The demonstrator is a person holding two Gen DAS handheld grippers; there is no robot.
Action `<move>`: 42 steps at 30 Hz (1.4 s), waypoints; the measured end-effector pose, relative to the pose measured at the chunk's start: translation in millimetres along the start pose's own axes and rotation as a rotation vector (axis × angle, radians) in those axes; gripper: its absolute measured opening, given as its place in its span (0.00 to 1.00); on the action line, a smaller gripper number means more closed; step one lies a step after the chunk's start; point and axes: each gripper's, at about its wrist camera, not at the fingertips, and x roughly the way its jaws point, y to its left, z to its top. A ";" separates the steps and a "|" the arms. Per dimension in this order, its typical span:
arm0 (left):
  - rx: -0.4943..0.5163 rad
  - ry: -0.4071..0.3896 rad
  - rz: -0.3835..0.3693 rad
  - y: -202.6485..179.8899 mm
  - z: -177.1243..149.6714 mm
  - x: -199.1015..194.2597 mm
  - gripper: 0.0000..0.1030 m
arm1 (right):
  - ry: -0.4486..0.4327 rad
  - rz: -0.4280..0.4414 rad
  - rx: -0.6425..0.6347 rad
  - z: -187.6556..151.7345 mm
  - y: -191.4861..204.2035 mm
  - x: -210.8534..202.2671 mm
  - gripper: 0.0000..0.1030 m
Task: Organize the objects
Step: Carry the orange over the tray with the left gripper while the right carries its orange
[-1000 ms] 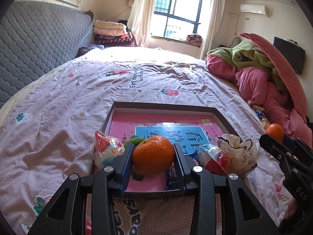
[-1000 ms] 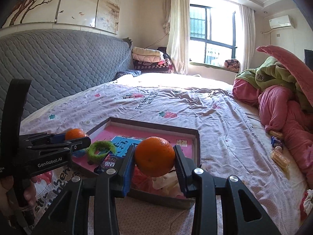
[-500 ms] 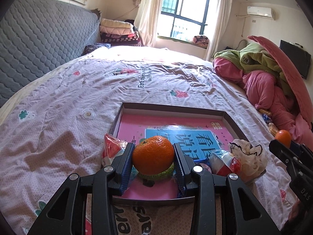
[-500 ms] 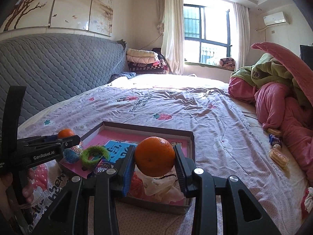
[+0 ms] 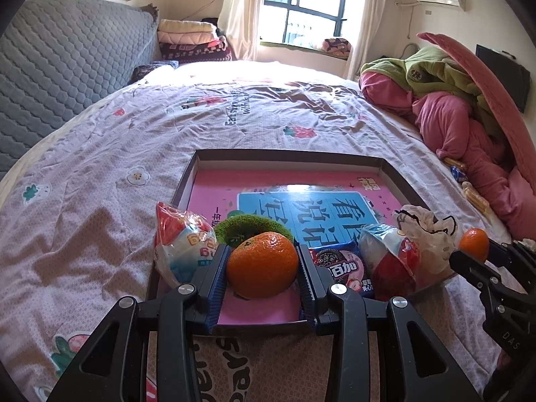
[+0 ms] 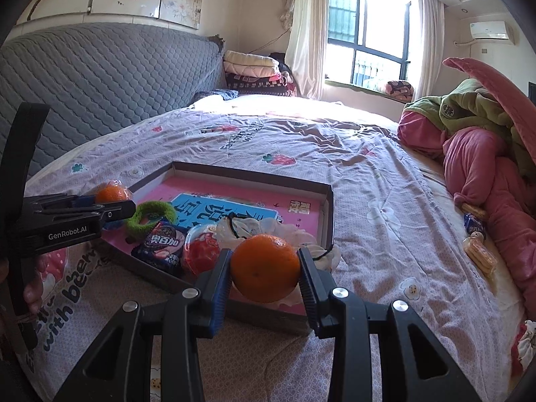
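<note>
Oranges (image 5: pixel 262 269) | still clamped in both grippers | closer to tray (image 5: pixel 395 181)

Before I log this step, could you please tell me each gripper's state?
Left gripper: closed on an orange.
Right gripper: closed on another orange.

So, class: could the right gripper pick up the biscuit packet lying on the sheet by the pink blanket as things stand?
Probably not yet: the right gripper is shut on an orange. The sheet toward the biscuit packet looks unobstructed, so dropping the orange first should allow it.
</note>
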 end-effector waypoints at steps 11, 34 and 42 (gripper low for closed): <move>0.011 0.031 0.008 -8.5 -3.0 11.8 0.39 | 0.037 0.008 -0.005 -1.2 7.8 20.4 0.37; 0.049 0.057 0.035 -16.7 -8.7 26.8 0.39 | 0.084 -0.006 0.033 -6.5 -3.5 44.6 0.38; 0.055 0.066 0.039 -17.4 -10.9 27.8 0.39 | 0.089 -0.007 0.036 -6.5 -4.1 46.5 0.38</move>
